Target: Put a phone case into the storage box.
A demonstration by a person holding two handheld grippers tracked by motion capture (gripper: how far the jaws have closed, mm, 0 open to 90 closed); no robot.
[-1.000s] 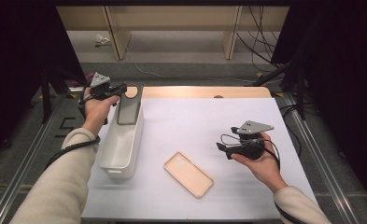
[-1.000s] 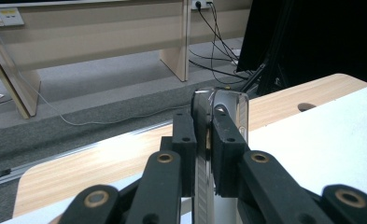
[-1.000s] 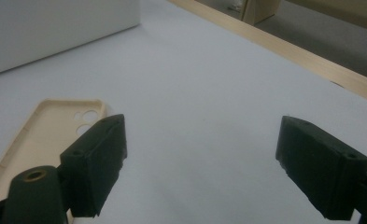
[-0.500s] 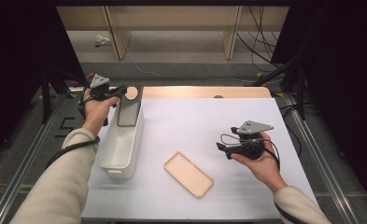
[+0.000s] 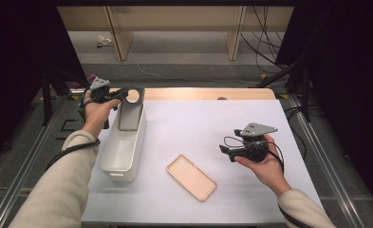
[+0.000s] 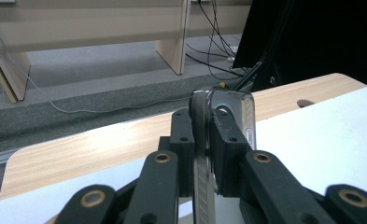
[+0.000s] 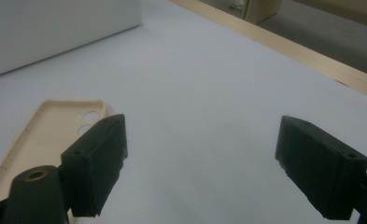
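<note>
While the left gripper (image 5: 112, 93) is held over the far end of the white bin (image 5: 123, 142), its two jaws are pressed onto a dark phone case (image 5: 131, 108) and pinch it at the top edge. In the left gripper view the case (image 6: 228, 126) stands on its edge between the pads, and its round camera hole is near the pinched end. From the high view the case hangs over the far part of the bin, tilted; I cannot tell if its lower end touches the bin.

The right gripper (image 5: 228, 151) is held above the white table cover (image 5: 189, 118), on the right side, and its jaws are spread wide with nothing between them. A beige phone case (image 5: 191, 176) lies flat on the cover, hollow side up, between the bin and the right hand (image 5: 265, 164). In the right gripper view this beige case (image 7: 41, 140) lies just behind the left jaw.
</note>
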